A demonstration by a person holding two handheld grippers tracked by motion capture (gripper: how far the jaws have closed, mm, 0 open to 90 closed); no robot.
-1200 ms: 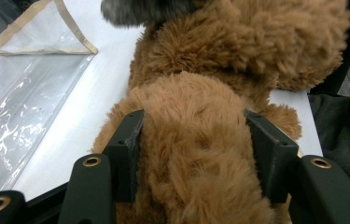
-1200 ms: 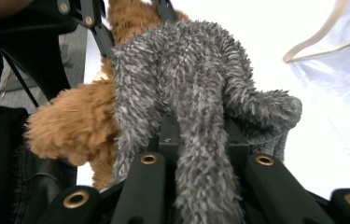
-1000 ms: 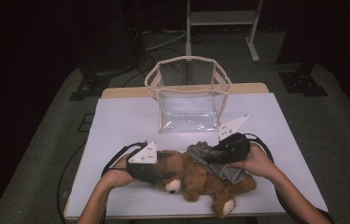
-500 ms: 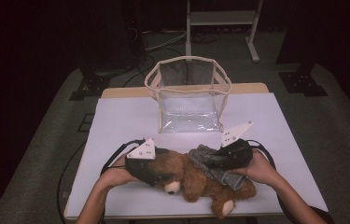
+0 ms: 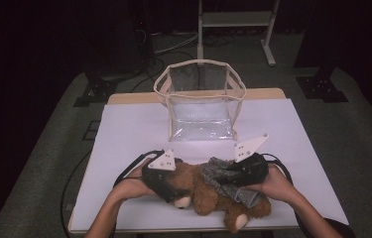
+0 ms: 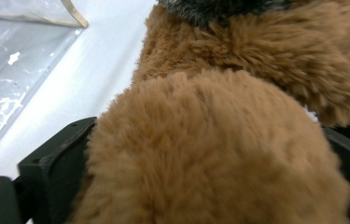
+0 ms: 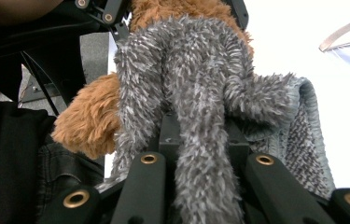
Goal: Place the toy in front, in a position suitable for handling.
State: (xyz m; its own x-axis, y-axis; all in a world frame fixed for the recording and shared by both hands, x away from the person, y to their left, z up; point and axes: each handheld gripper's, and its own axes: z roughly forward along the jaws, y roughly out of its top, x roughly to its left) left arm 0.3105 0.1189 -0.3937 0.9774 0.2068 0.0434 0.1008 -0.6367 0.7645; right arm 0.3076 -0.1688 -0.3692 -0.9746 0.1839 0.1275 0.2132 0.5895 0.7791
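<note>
White covering spreads over the table (image 5: 124,144), with dark floor all round and a clear bag (image 5: 201,101) with cream trim standing open at the far middle. Near the front edge lies a brown teddy bear (image 5: 208,196) on its side, a grey fuzzy scarf (image 5: 223,183) draped across its body.

The right gripper (image 5: 233,176) has its jaws clamped tight on a fold of the scarf (image 7: 196,140), whose strands run down between the two black arms. The left gripper (image 5: 171,191) has just been spreading its jaws; they now stand wide on either side of the bear's rounded, furry head (image 6: 210,154), which sits between them, seemingly without being pinched.

To do this well, I judge the left jaws should close again on the bear's bulk, deep enough that the plush cannot slip, while the right keeps its pull on the scarf steady and along the wrap, not upward, so the cloth slides off rather than dragging the toy
</note>
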